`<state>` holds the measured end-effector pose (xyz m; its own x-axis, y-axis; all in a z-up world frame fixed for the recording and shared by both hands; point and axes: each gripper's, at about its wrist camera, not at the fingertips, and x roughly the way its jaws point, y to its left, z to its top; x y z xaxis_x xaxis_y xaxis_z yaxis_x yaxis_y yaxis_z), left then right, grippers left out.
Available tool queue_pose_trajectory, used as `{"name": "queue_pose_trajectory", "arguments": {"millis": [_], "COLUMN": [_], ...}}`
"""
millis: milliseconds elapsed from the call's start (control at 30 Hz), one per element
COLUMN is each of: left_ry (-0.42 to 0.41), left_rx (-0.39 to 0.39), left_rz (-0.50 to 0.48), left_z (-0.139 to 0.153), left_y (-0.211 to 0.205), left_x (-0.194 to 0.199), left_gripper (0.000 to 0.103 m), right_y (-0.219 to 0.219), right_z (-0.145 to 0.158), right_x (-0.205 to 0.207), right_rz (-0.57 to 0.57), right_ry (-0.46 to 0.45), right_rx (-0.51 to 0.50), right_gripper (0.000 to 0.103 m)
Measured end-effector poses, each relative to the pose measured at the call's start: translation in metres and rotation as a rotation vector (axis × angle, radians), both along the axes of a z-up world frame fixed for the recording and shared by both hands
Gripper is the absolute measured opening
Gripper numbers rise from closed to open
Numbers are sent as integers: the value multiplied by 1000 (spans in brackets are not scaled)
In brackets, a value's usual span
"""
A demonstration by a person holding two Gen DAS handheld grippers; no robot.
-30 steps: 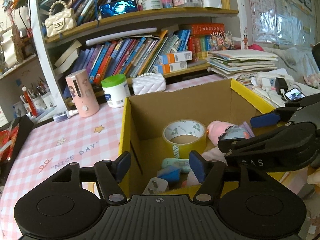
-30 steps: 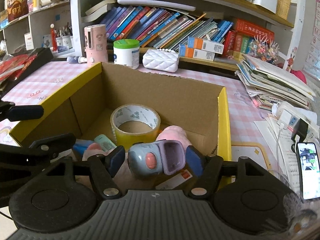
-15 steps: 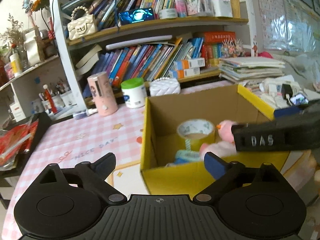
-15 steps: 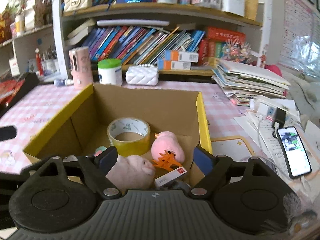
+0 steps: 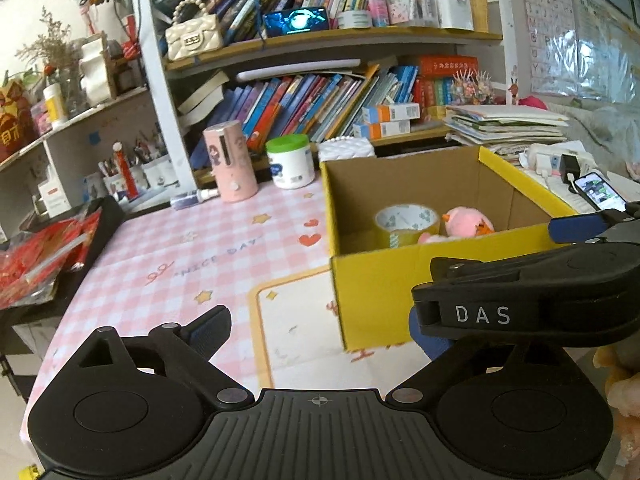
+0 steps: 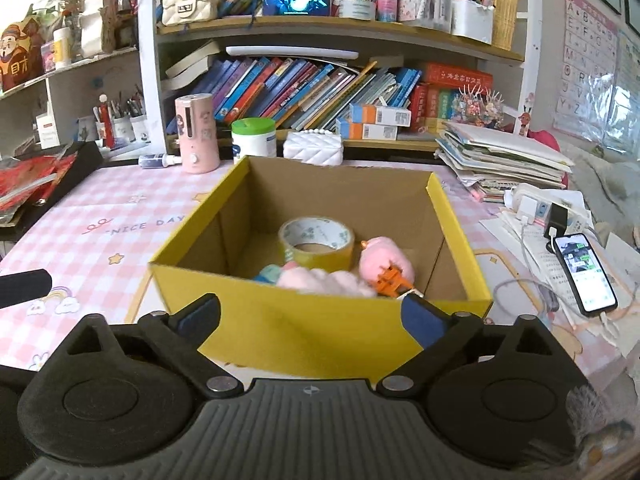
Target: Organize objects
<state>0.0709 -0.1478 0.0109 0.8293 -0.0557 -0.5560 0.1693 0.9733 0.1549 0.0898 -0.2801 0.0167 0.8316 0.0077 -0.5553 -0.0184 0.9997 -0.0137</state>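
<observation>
A yellow cardboard box stands on the pink checked tablecloth. Inside lie a roll of tape, two pink plush toys, an orange hair clip and a teal item. My right gripper hovers just before the box's near wall; its jaws are opening and nothing is between them. My left gripper is open and empty, off the box's left front corner. The tape roll and one plush show there too. The right gripper's black body hides my left gripper's right finger.
Behind the box stand a pink cylinder, a green-lidded white jar and a white quilted purse, before a full bookshelf. A paper stack and a charging phone lie right. A black tray of red packets sits left.
Both grippers drew back out of the box towards its near side and spread their jaws. The right one let go of a grey-blue gadget, which is now out of sight.
</observation>
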Motion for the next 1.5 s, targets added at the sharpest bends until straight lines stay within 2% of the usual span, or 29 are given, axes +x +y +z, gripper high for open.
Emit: {"name": "queue_pose_trajectory", "arguments": {"millis": [700,1500], "left_ry": [56,113], "left_rx": [-54,-84], "left_rz": [33,60], "left_z": [-10,-12], "left_y": [52,73], "left_x": [-57,-71], "left_gripper": [100,100], "right_y": [57,74], "right_z": [-9,-14], "right_x": [-68,-85], "right_rz": [-44,-47], "right_ry": [18,65], "right_rx": [-21,1], "right_gripper": [103,103]}}
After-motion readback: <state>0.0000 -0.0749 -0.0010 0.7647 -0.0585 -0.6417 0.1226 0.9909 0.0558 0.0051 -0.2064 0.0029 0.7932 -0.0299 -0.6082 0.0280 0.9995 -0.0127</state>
